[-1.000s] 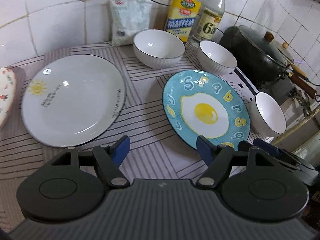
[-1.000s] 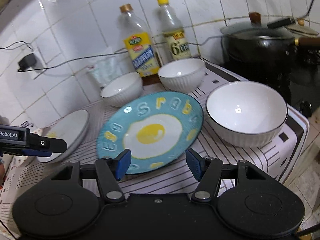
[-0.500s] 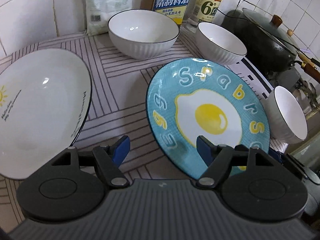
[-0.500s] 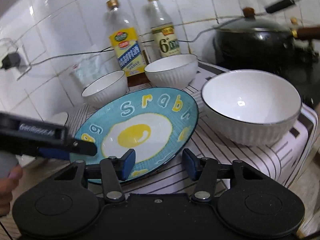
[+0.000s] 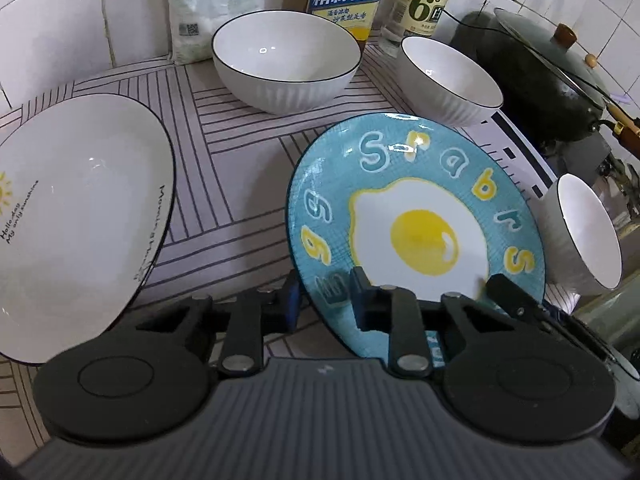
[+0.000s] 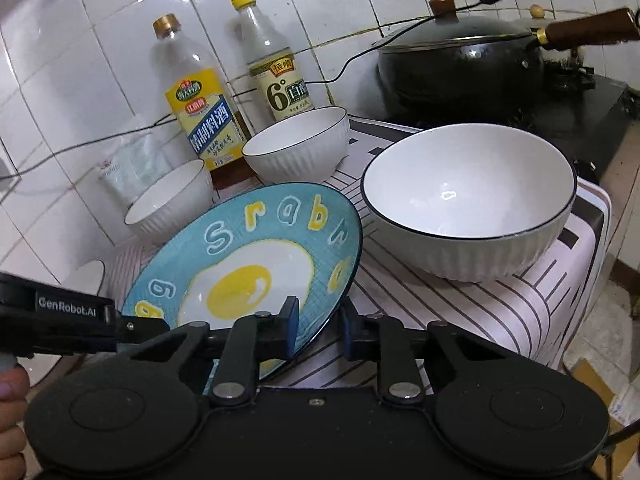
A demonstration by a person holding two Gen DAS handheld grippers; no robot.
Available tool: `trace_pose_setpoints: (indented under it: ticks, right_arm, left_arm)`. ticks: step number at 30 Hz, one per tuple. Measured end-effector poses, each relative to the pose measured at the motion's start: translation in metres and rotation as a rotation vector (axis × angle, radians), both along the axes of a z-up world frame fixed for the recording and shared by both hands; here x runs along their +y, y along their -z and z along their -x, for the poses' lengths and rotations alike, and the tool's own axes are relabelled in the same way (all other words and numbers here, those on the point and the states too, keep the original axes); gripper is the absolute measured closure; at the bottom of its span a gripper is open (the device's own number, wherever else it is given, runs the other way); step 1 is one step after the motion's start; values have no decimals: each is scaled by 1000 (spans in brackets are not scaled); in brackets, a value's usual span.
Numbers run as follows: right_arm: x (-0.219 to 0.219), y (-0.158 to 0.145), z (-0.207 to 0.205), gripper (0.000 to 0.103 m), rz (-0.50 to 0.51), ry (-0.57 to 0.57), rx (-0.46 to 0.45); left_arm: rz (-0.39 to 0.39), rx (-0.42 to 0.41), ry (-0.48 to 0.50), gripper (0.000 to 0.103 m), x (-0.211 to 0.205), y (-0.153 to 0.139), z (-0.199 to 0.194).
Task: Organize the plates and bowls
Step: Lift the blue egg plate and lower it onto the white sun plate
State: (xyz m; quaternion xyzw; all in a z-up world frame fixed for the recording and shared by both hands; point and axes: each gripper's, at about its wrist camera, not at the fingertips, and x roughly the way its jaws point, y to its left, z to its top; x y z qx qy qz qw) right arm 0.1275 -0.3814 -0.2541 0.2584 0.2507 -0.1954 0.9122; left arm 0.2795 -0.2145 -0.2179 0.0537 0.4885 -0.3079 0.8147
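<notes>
Left wrist view: blue plate (image 5: 416, 216) sits centre-right of the frame, and the left gripper (image 5: 324, 300) has just been closing on its near rim, one finger under and one on top, pinching it. White plate (image 5: 76, 216) lies at the left, apart; three bowls ring the top and right.

Right wrist view: right gripper (image 6: 318, 326), also just closing, clamps the same plate's rim at lower centre, and the plate tilts up off the cloth (image 6: 500, 312). Two grips probably steady a wide, slippery dish for stacking. The largest bowl (image 6: 468, 204) stands just right of it.
</notes>
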Motion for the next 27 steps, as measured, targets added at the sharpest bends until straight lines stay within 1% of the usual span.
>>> trace_pose_setpoints:
  ticks: [3,6,8,12,16,21,24,27]
  right_arm:
    - [-4,1,1,78,-13,-19,-6]
    - [-3,-1,0,77,19,-48,7]
    - [-6,-4,-1,77,15,-67,20]
    - [-4,-9,0,77,27,-118,44]
    - [2,-14,8,77,26,-153,41]
    - [18,-26,19,77,28,-198,21]
    - [26,-37,22,77,49,-229,13]
    - [32,-49,25,77,54,-261,1]
  left_arm:
    - [14,15,-23,79,1,1,-1]
    - [12,23,-39,79,1,1,0]
    - [6,25,-48,79,0,1,1]
    - [-15,26,-39,79,2,-2,4]
    - [-18,27,-31,79,13,-7,12]
    - [-23,14,-42,78,32,-23,23]
    - [-19,24,-59,77,47,-34,28]
    - [-13,14,-73,77,59,-48,36]
